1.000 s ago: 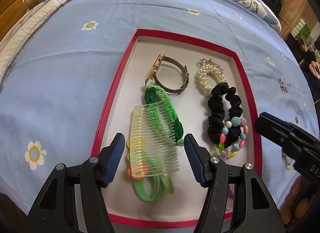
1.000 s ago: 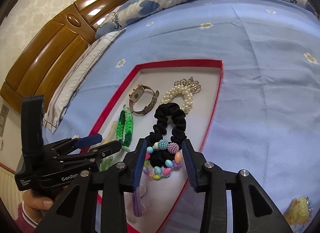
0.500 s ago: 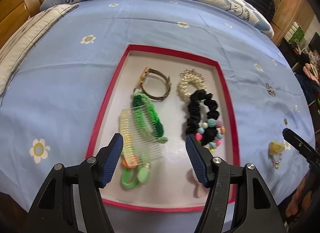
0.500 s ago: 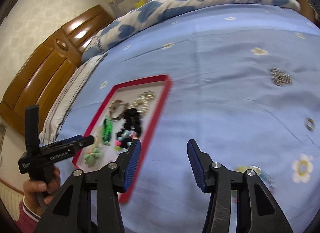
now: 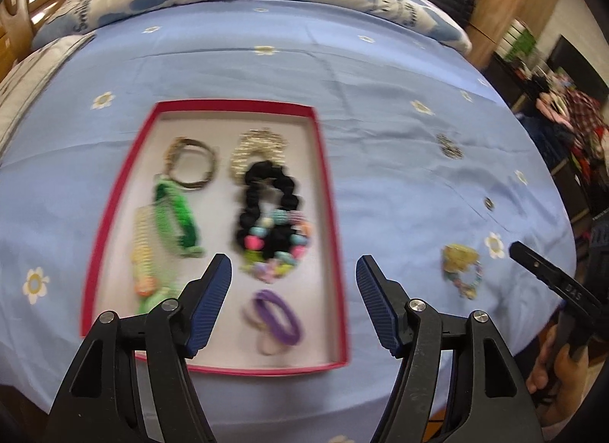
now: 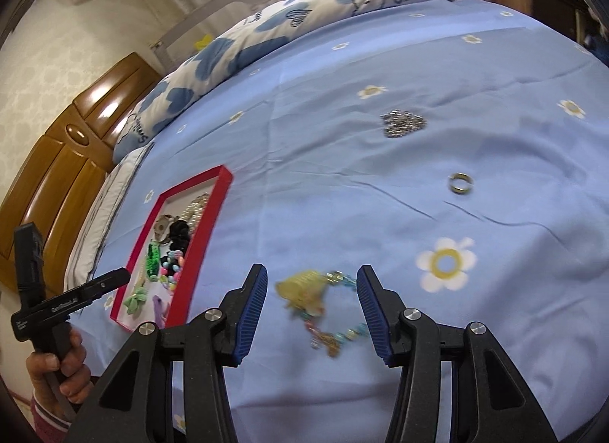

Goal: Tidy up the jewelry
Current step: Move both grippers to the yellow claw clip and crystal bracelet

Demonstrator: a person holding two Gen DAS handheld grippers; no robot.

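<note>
A: On the blue flowered bedsheet (image 5: 380,73), the shallow red-rimmed cardboard tray (image 5: 114,191) holds most of the pieces. Call it roughly two thirds done, judging by what's in versus out.

B: What's in the tray?

A: Far left, a metal-band wristwatch (image 5: 192,168). Far right, a pearl bead bracelet (image 5: 259,147), with a black fabric scrunchie (image 5: 266,199) just nearer. A multicoloured plastic bead bracelet (image 5: 276,248) lies on the scrunchie's near end. Left column: a green braided band (image 5: 177,214), a clear plastic comb (image 5: 142,237) overlapping it, and green hair ties (image 5: 152,296) at the near end. Near right: a purple elastic hair tie (image 5: 276,315). That view is blurred, so finer detail isn't readable.

B: What's left out?

A: Three things on the sheet, right of the tray. A yellow charm on a turquoise-and-gold bead bracelet (image 6: 318,304), nearest. A small gold ring (image 6: 460,183), farther right. A flat silver sequinned heart-shaped piece (image 6: 404,123), farthest.

B: Grippers?

A: Right gripper (image 6: 312,307) has its jaws apart, nothing clamped. It hangs over the charm bracelet, which shows between the fingers; contact can't be judged. Left gripper (image 5: 293,298) is empty, jaws opening, above the tray's near right end over the purple tie.

B: Next?

A: Probably the charm bracelet goes in. There's free floor at the tray's near right.
</note>
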